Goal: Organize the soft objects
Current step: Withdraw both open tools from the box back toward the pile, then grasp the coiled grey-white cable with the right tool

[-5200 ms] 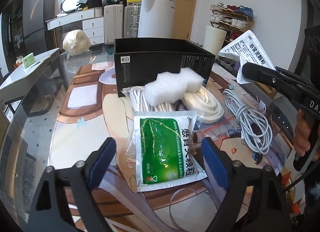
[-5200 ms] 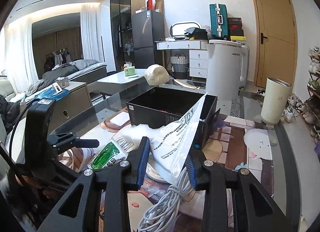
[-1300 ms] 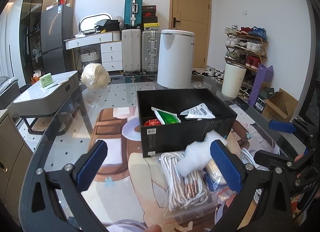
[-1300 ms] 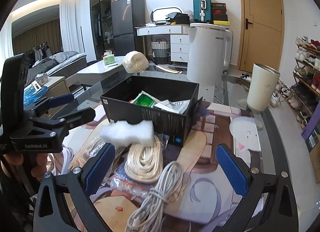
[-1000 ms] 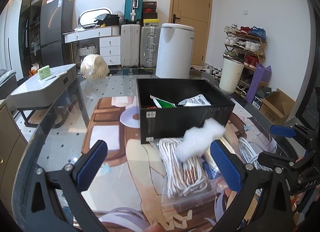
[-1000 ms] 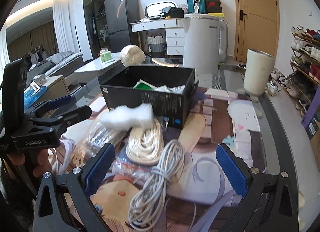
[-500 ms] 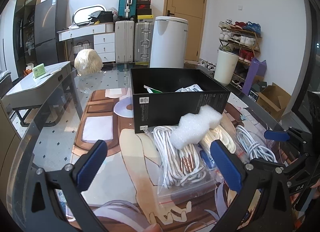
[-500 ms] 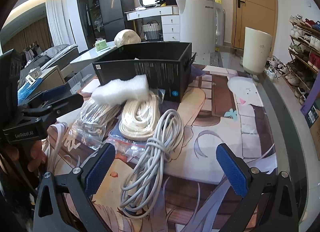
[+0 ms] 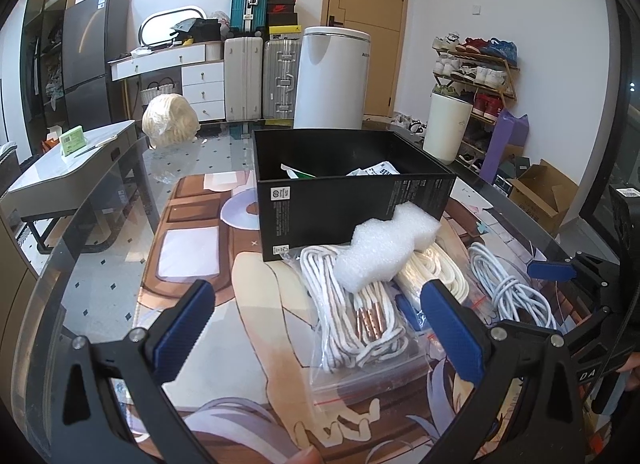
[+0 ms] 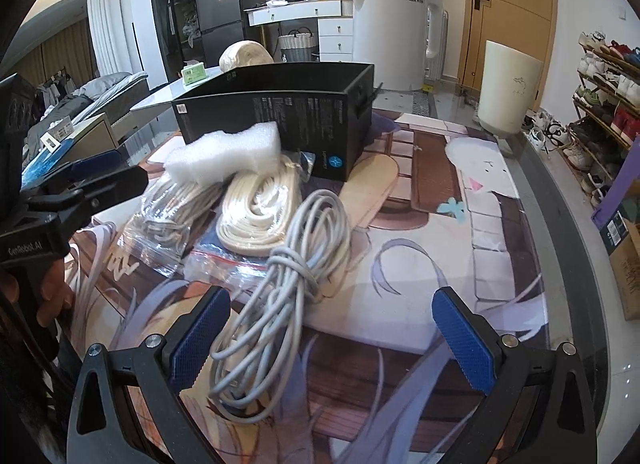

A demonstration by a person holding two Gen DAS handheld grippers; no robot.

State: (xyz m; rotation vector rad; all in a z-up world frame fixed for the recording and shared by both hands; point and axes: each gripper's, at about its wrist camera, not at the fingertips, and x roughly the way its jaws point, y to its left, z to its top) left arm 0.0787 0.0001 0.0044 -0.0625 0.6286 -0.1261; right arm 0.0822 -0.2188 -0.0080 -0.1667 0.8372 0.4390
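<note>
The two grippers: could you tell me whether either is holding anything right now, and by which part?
Nothing is held. The left gripper and the right gripper are both open and empty, above the bagged white cord and grey cable bundle.

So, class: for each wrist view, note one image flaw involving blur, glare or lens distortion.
Left wrist view: fisheye bends the tan wooden door and walls, and the glass tabletop mirrors the room. Right wrist view: the loose grey cable coil is slightly motion-smeared, and the frame corners go black.
</note>
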